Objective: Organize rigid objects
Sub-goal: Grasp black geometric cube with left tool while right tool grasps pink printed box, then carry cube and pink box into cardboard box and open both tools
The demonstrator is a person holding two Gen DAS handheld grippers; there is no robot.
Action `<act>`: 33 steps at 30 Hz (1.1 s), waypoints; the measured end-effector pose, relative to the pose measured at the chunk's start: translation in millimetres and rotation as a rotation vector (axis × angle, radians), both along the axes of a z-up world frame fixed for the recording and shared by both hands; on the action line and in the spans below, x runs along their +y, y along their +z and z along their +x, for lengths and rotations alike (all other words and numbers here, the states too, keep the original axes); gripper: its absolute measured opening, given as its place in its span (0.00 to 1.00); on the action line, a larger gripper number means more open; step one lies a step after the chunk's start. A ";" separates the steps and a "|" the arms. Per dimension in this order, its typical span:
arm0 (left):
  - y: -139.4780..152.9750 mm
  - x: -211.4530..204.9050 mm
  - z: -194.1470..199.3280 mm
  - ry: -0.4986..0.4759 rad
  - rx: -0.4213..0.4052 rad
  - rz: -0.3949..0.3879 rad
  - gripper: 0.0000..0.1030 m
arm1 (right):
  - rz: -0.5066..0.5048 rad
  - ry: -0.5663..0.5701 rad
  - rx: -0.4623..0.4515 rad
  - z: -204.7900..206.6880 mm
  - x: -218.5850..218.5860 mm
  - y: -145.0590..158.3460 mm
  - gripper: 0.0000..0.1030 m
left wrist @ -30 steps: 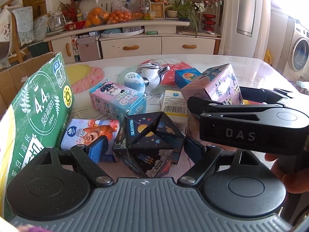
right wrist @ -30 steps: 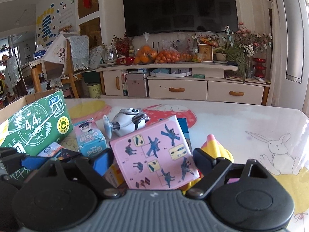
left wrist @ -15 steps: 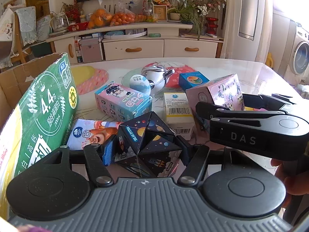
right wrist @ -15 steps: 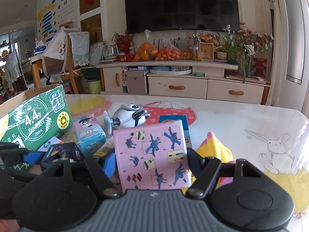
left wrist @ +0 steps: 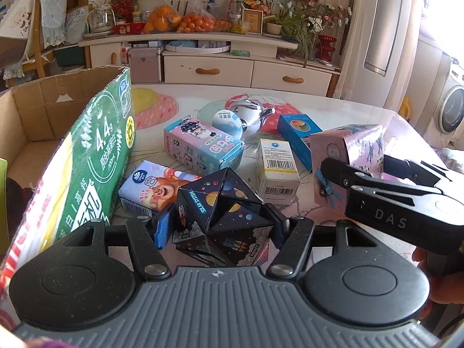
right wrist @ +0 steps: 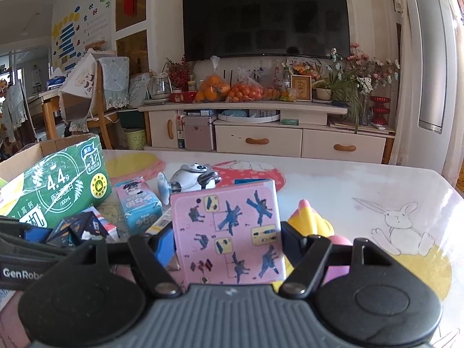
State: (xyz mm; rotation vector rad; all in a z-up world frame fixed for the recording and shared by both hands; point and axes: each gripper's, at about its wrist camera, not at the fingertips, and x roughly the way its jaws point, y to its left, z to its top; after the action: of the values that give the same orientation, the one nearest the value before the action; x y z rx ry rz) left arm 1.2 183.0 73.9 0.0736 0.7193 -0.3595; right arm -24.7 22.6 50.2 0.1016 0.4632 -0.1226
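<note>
Holding: my left tongs [left wrist: 220, 227] clamp the black solar-system puzzle cube [left wrist: 220, 203]; my right tongs [right wrist: 229, 246] clamp the pink toy box [right wrist: 229, 232], pads on both its sides.
Cube's place: near edge of the surface [left wrist: 362, 110], just right of the green milk carton box [left wrist: 95, 150].
Pink box's place: near right, in front of a yellow duck toy [right wrist: 310, 220].
Done: I judge little. I cannot see anything sorted inside the open carton; its cardboard floor [left wrist: 32, 156] looks bare where it shows.
Left: cartoon tissue pack [left wrist: 150, 185], pale blue-and-pink card box [left wrist: 203, 145], white barcode box [left wrist: 277, 168], blue box [left wrist: 298, 133] and panda toy [left wrist: 249, 116] lie loose further back.
Changed: both tongs have closed from wider stances onto their loads; each box was already between the pads.
Also changed: both views look slightly raised, and the carton's inside shows more.
Next, my guess: carry both into the carton.
</note>
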 end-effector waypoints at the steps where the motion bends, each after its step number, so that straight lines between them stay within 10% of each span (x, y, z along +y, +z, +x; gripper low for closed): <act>1: 0.9 2.1 -0.2 0.000 0.000 -0.005 0.77 | -0.005 -0.004 0.001 -1.5 1.3 -0.4 0.69; 33: 32.0 30.8 -21.7 -0.033 -0.093 -0.166 0.77 | 0.046 -0.077 -0.022 -33.3 44.7 15.6 0.68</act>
State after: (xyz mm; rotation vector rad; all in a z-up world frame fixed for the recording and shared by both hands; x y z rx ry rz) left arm -20.5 213.8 105.8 -0.0545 0.5948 -0.4428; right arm -58.0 67.3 65.8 0.1656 0.4407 -0.1858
